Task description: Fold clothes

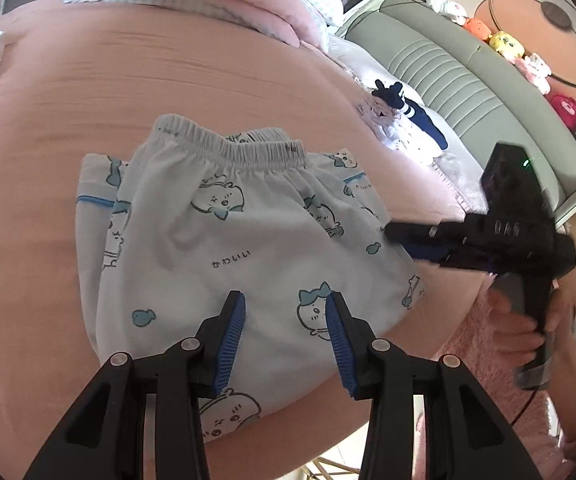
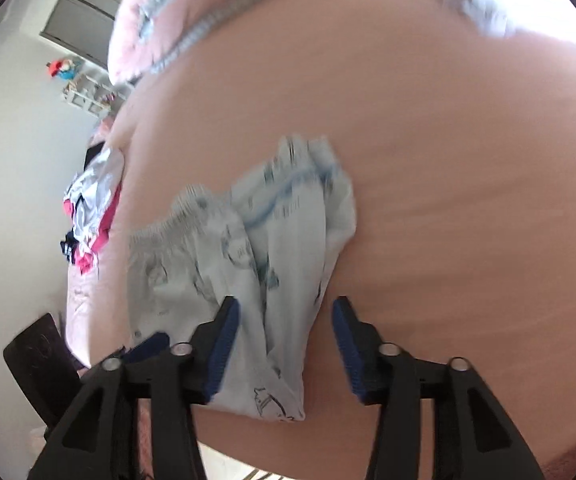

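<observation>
the pale blue pyjama shorts [image 1: 224, 248] with cartoon prints are lying folded on the pink bed [image 1: 88, 92], elastic waistband turned to the far side, a blue-piped edge sticking out on the left. in the right wrist view the same shorts [image 2: 256, 248] are looking blurred and bunched, their near corner lying between the two blue pads. the left tool [image 1: 286, 334] is hovering over the near edge of the shorts with its jaws standing apart, nothing pinched between them. the right tool [image 1: 397, 240] is reaching in from the right at the shorts' side edge, gripped by a hand [image 1: 527, 320]; in its own view the right tool [image 2: 286, 336] is showing its jaws apart, the pads not pressing the cloth. beyond, a rolled pink quilt [image 1: 208, 0] is lying across the bed, a grey-green headboard [image 1: 467, 80] is carrying plush toys [image 1: 507, 44], and more clothes [image 2: 92, 208] are piled at the bed's far edge.
</observation>
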